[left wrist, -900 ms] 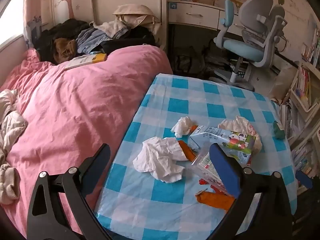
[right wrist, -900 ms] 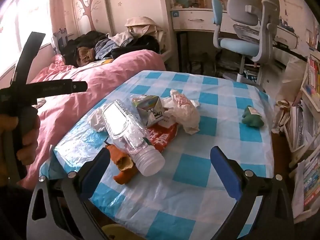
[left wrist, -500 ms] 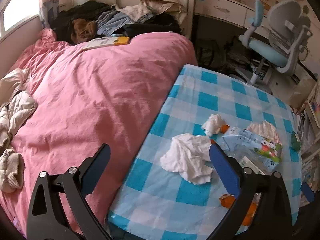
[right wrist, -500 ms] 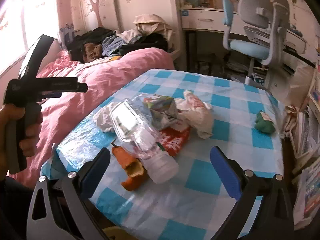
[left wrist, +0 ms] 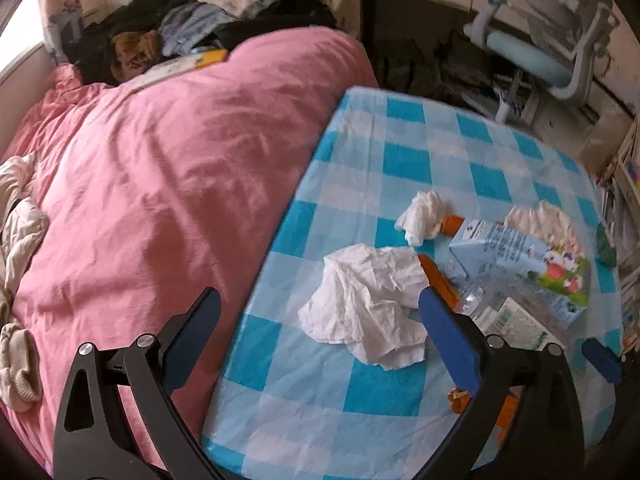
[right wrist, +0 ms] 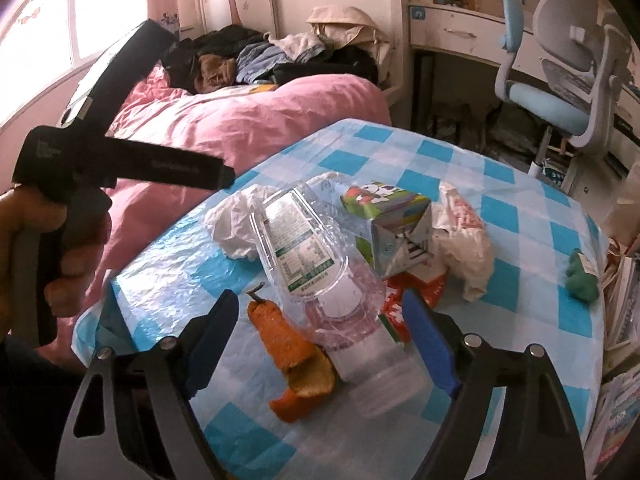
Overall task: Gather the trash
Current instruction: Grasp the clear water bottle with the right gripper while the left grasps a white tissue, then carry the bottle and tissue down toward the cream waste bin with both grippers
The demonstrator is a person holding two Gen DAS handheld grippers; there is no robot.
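Observation:
Trash lies on the blue-checked table [left wrist: 404, 164]. In the left wrist view my left gripper [left wrist: 320, 320] hangs open over the table's left edge. A crumpled white tissue [left wrist: 368, 300] lies just inside its right finger. Beyond are a small tissue [left wrist: 424, 216], a milk carton [left wrist: 520, 256] and orange peel [left wrist: 438, 276]. In the right wrist view my right gripper [right wrist: 320, 312] is open low over a crushed clear plastic bottle [right wrist: 316, 264], whose cap end lies between the fingers, untouched. Orange peel [right wrist: 292, 352] lies beside it. Behind are the milk carton [right wrist: 384, 220], a red wrapper [right wrist: 416, 288] and a white bag [right wrist: 464, 236].
A pink quilt-covered bed [left wrist: 160, 184] butts against the table's left side, with clothes piled at its head. A desk chair [right wrist: 560, 92] and desk stand beyond the table. A green object [right wrist: 582, 276] sits near the right edge, with bookshelves beyond. A hand holds the left gripper [right wrist: 120, 160].
The left gripper swung left toward the bed edge, so the big tissue now lies by its right finger. The right gripper moved in closer over the bottle and peel.

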